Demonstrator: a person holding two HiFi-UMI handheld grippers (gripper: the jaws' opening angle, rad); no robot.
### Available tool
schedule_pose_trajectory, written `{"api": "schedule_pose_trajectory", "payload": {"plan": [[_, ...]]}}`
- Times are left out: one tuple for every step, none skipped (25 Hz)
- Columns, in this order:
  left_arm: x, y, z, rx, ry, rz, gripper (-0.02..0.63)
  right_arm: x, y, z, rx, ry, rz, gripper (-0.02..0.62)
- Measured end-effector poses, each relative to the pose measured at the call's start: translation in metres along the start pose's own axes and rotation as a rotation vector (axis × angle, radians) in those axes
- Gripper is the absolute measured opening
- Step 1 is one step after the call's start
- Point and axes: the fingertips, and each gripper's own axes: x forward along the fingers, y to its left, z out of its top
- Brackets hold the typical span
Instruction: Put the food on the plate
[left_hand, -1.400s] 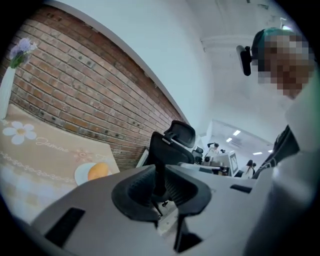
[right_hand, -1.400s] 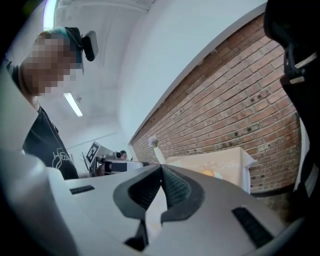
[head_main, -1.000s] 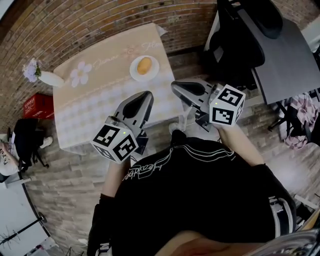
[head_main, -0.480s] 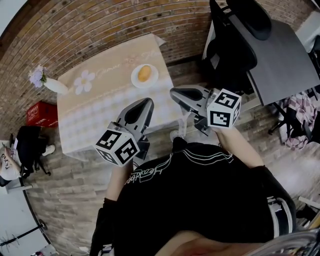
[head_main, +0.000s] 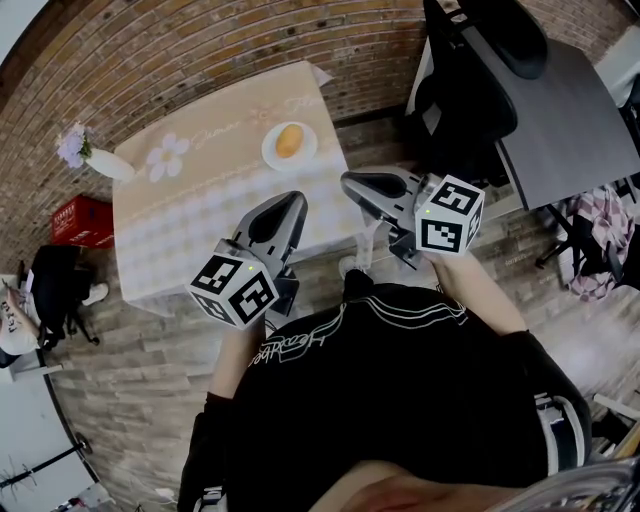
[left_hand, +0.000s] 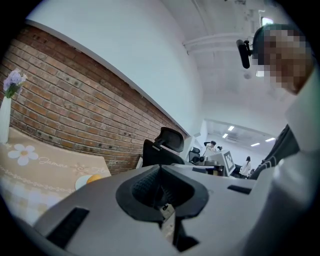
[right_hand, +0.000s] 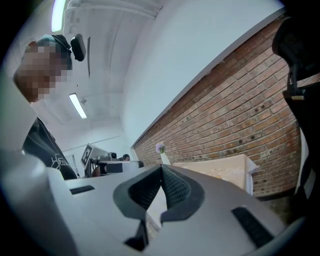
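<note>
Left claw (head_main: 293, 200) and right claw (head_main: 348, 183) were shut and empty, well apart from the food (head_main: 289, 141), which sat on the plate (head_main: 272, 156); it looked light, soft, crushable, so pinch its sides gently.

table (head_main: 190, 235) with a beige flower-print cloth is the reference. brick wall (head_main: 200, 50) runs right behind it, white plaster (left_hand: 125, 45) above the brick. wood-plank floor (head_main: 130, 380) all round. black office chair (head_main: 470, 80) to the table's right in the head view, grey desk (head_main: 570, 120) beyond the chair. red crate (head_main: 80, 217) on the floor at the table's left. ceiling strip light (right_hand: 77, 106) on.
</note>
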Motion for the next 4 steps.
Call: {"api": "schedule_pose_trajectory", "payload": {"plan": [[0.0012,0.0014,-0.0003,-0.001,0.0,0.001,0.011,0.0004,-0.0017,-0.0005,0.001,0.002,-0.001,-0.005],[0.0026,0.0029,-0.0004,-0.002,0.0,0.001,0.011,0.0009,-0.0036,-0.0008,0.003,0.003,-0.003,-0.005],[0.004,0.0044,-0.0004,-0.004,0.0,0.001,0.011,0.0015,-0.0055,-0.0012,0.004,0.003,-0.004,-0.005],[0.0055,0.006,-0.0004,-0.005,0.0,0.001,0.011,0.0022,-0.0074,-0.0015,0.006,0.002,-0.004,-0.005]]}}
